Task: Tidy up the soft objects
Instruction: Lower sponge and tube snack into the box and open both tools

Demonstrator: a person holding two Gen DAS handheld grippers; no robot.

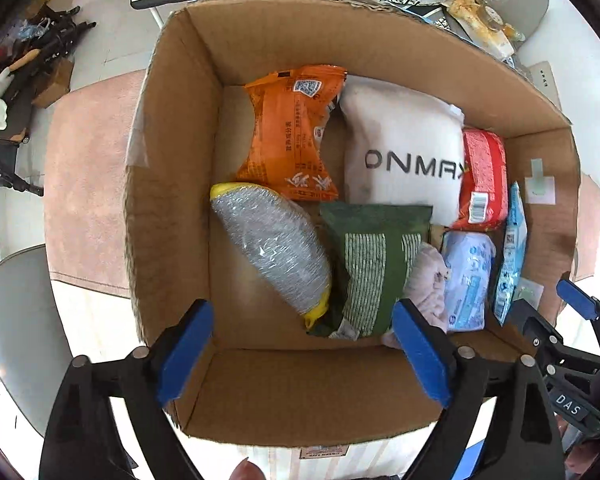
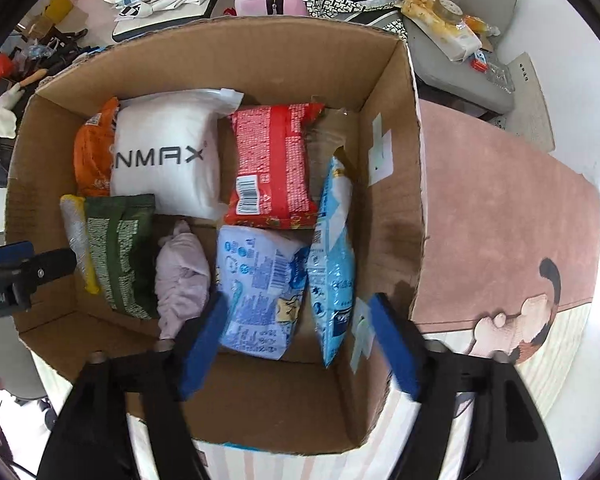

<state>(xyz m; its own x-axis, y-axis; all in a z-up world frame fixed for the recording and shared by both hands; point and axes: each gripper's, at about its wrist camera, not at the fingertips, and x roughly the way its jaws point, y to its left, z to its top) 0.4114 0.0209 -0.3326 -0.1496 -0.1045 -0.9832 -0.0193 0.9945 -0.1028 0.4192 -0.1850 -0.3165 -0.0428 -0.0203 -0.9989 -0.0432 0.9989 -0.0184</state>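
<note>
Cardboard box stood open on a pink rug, and all the soft packs lay inside it. An orange snack pack and a white pillow pack lay against the box's far wall, with a red packet just beside the pillow toward the right wall. A pale blue pouch stood on edge along that right wall. Along the near wall lay a silver-wrapped bundle with yellow ends, a green pack, a lilac cloth bundle and a light blue tissue pack, side by side and touching.

The left hand-held gripper hung over the near wall, jaws spread wide with nothing between them. The right hand-held gripper hung above the box's near right corner, also spread wide and empty.
</note>
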